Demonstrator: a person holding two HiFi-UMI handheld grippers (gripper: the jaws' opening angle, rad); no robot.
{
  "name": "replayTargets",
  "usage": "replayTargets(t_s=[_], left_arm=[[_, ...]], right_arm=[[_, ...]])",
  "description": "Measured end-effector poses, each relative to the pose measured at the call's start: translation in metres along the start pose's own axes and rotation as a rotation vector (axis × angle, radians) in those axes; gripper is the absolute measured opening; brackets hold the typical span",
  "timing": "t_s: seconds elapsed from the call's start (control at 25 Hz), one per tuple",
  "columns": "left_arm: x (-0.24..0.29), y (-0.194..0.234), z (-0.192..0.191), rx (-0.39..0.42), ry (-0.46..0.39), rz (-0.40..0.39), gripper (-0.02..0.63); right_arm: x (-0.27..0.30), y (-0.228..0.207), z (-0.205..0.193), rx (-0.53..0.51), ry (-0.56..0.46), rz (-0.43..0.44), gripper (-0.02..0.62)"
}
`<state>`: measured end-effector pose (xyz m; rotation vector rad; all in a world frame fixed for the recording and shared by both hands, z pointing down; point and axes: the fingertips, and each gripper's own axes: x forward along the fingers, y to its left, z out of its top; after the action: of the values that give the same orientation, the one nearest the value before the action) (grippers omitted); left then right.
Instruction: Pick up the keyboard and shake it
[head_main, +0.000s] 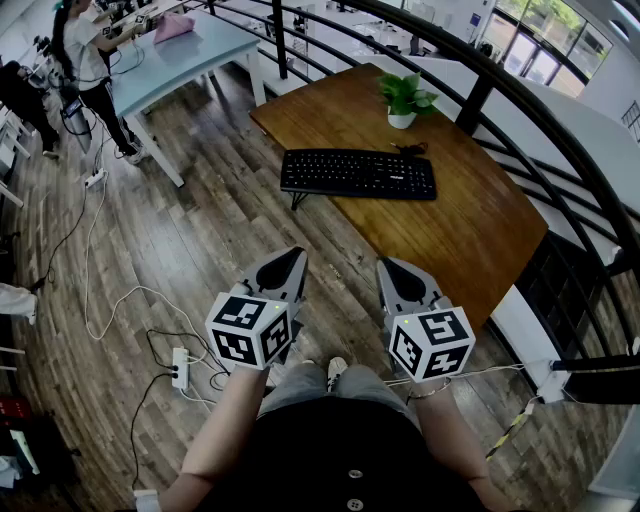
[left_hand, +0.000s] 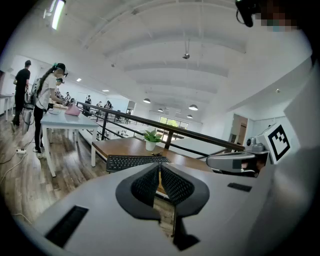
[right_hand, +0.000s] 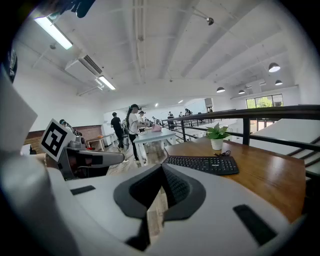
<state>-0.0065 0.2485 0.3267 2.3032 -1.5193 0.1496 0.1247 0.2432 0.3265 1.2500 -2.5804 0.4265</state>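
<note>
Left tongs (head_main: 291, 257), right tongs (head_main: 392, 268): jaws closed, nothing between them. Held side by side, apart, tipped slightly down. Left forearm (head_main: 226, 422) and right forearm (head_main: 452, 432) reach forward from the torso.

- Brown wood table (head_main: 470, 220): angled top, set along the railing.
- Potted plant (head_main: 405, 98): green leaves in a small white pot, upright at the table's far edge; a dark cable (head_main: 410, 148) lies just beside it.
- Black railing (head_main: 480, 95): curved rail with posts, behind the table.
- Pale table (head_main: 190, 55): white legs, far left; a pink item (head_main: 172, 25) rests on it.
- Person (head_main: 85, 60): standing at the pale table, white top, dark trousers.
- Wood plank floor (head_main: 180, 230).
- Power strip (head_main: 180, 368): white, on the floor, with dark leads.
- White cable (head_main: 95, 250): trailing across the floor.
- Ceiling lamps (left_hand: 193, 107): round, lit.
- Strip light (right_hand: 55, 32): lit.
- Windows (head_main: 545, 30): far right, greenery outside.
</note>
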Motion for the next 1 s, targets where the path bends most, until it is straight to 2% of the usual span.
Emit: replayTargets(t_s=[0.2,0.44,0.76,1.0], left_arm=[[-0.006,0.013,-0.007,-0.039,0.004,0.052,0.025],[-0.006,0.009,-0.014,-0.027,0.016,0.069,0.025],[0.005,-0.010,-0.016,-0.046,-0.014,0.058,0.025],[0.014,-0.011,-0.029,-0.058,0.008,0.078,0.025]], right_arm=[[-0.002,-0.012,-0.008,0.019,0.016,-0.025,0.026],[-0.008,-0.015,-0.008,0.035,-0.010,-0.022,0.026],[-0.015,-0.026,-0.006,0.037,-0.028,0.057,0.026],[-0.009,-0.036,-0.013,0.023,-0.001,0.087,0.026]])
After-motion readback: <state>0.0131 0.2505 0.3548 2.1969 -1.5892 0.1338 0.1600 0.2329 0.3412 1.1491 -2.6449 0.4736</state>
